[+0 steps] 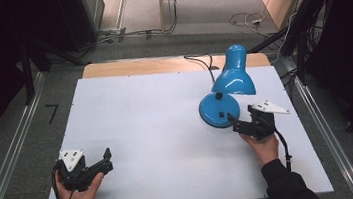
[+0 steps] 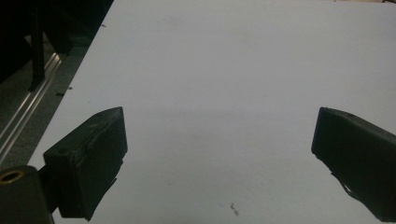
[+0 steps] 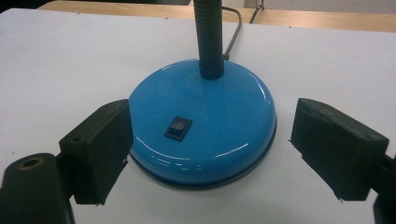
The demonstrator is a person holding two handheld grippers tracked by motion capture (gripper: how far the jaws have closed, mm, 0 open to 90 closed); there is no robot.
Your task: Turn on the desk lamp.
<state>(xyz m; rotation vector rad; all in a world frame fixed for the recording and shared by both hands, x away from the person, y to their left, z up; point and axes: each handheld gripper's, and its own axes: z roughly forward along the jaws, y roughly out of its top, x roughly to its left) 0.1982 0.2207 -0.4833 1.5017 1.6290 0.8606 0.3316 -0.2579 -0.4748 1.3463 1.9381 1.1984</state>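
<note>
1. White table took up most of the high view, with a bare wooden strip along the far edge.
2. Blue desk lamp stood on the table's right half; shade bent down over its round base, black cord running off the far edge.
3. Right gripper was held at the near-right rim of the base. In the right gripper view its jaws stood wide apart, one at each side of the base; the left-hand one looked touching or just about touching the rim, the other was clear. Nothing gripped.
4. Left gripper sat low at the table's near-left, well apart from the lamp. Jaws spread wide over bare table, nothing held.
5. Flexible black neck rose from the back of the base.
6. Small black rocker switch lay on top of the base, near side, roughly centred between the right jaws.
7. Judged step: reaching the base, likely for the switch or to grab the base. To do it well: if gripping, centre both jaws on the rim before closing, since the glossy dome could slip; if pressing, come down on the switch with one jaw tip, base kept flat.
</note>
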